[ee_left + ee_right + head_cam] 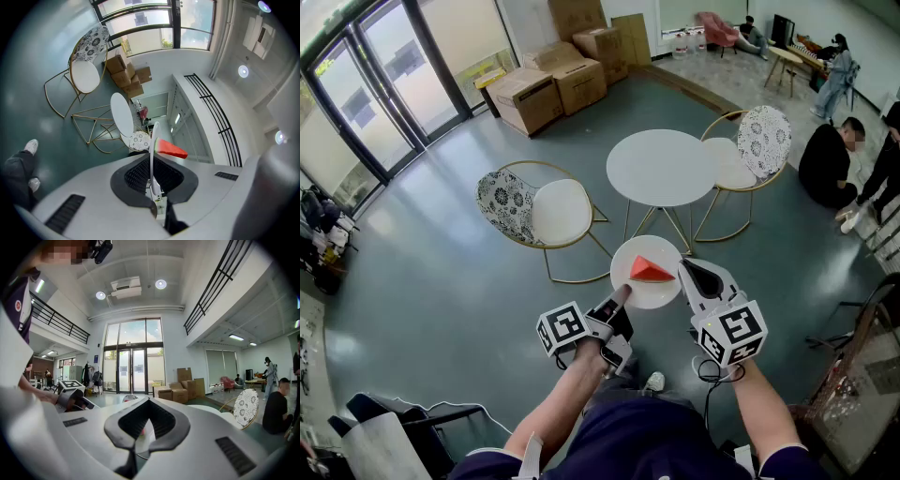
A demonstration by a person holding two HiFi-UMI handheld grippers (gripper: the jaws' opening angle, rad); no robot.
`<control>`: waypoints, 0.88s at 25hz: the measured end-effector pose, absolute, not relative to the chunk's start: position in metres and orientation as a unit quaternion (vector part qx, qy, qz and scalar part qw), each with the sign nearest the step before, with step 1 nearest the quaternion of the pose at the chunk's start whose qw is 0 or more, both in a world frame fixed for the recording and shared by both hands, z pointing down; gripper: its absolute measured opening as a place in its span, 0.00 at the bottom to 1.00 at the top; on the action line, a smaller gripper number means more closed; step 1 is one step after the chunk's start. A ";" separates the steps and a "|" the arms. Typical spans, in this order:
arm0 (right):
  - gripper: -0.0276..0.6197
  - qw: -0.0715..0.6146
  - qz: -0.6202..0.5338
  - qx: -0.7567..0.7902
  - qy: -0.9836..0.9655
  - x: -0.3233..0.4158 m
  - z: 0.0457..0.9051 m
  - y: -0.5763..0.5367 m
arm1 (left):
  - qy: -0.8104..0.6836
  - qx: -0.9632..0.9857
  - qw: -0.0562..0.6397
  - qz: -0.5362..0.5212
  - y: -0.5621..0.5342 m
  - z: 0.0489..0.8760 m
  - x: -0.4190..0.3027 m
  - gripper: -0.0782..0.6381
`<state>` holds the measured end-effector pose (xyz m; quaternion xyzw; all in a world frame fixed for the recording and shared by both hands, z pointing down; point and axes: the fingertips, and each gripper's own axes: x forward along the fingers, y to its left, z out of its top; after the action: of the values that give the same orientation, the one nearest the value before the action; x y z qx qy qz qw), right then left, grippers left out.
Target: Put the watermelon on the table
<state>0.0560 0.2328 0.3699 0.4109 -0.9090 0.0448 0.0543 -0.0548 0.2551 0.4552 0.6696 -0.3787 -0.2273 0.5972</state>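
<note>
A red watermelon slice (651, 271) lies on a white plate (630, 255) held in the air just in front of a round white table (661, 169). My left gripper (622, 296) is shut on the plate's near-left rim. At the right rim, my right gripper (682, 271) is shut on the plate as well. In the left gripper view the plate (152, 140) stands edge-on between the jaws of the left gripper (152, 164), with the watermelon slice (169, 149) on its right face. In the right gripper view the plate's rim (146, 445) sits inside the right gripper (140, 427).
A gold-framed chair with a white seat (546, 214) stands left of the table, and another chair (750, 148) stands to its right. Cardboard boxes (558, 80) are stacked near the glass doors (370, 89). Several people (831, 164) are at the far right.
</note>
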 end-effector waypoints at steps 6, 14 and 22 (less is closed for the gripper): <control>0.05 0.048 0.049 0.412 -0.909 0.057 0.370 0.231 | -0.378 0.669 0.598 -0.228 0.253 0.456 -0.054 0.13; 0.05 0.049 0.045 0.412 -0.909 0.058 0.368 0.231 | -0.378 0.670 0.597 -0.227 0.252 0.454 -0.053 0.13; 0.05 0.047 0.045 0.415 -0.908 0.067 0.373 0.226 | -0.380 0.671 0.594 -0.227 0.247 0.458 -0.049 0.13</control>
<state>0.0673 0.2259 0.3726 0.4146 -0.9077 0.0448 0.0467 -0.0486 0.2466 0.4578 0.6714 -0.3799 -0.2270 0.5945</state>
